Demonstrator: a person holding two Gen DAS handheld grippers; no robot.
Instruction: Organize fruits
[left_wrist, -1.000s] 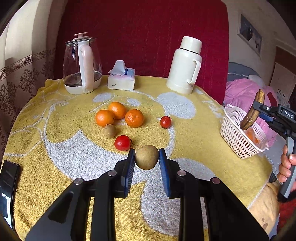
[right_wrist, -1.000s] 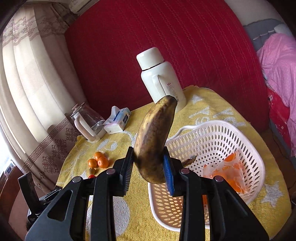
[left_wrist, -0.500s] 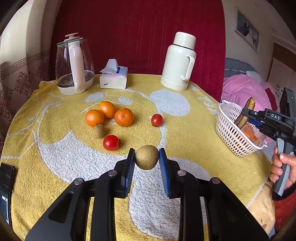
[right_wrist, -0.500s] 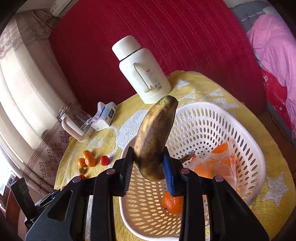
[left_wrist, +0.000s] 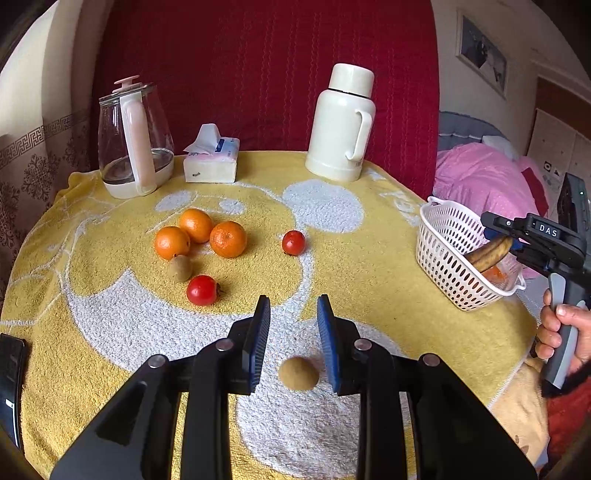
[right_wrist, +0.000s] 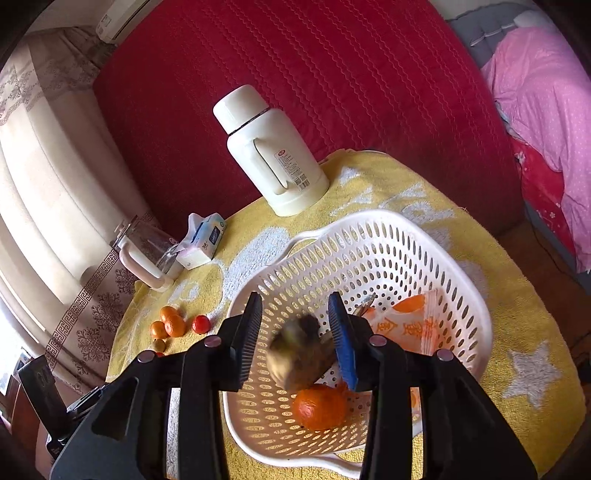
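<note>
The right gripper (right_wrist: 295, 306) is hanging over the white perforated basket (right_wrist: 373, 218) with its jaws opening. The banana (right_wrist: 301, 352) is showing between them as a motion-blurred shape, dull yellow-green with heavy brown mottling; it is sitting close against the blue right pad and clear of the black left one. In the left wrist view the same banana is lying slanted across the basket's near rim, dark and overripe. An orange (right_wrist: 319, 406) is resting on the basket floor just beneath it, beside a white packet with orange print (right_wrist: 408, 326). A hand (left_wrist: 561, 332) is gripping the right tool's handle at the worktop edge.

The left gripper (left_wrist: 293, 306) is pointing down over the yellow-and-white towel (left_wrist: 369, 288) covering the worktop. Its pads are standing a narrow gap apart and pinching nothing. A round, dull brown fruit (left_wrist: 298, 373) is showing lower down in that gap, touching neither pad; whether it is resting on the towel I cannot tell.

Further out on the towel three oranges (left_wrist: 199, 232) are clustering together, with a smaller brown fruit (left_wrist: 180, 267) and a red tomato (left_wrist: 201, 290) just in front of them and a second tomato (left_wrist: 293, 242) off to the right. A cream flask (left_wrist: 341, 125), a tissue pack (left_wrist: 211, 162) and a glass kettle (left_wrist: 133, 140) are standing along the far edge
</note>
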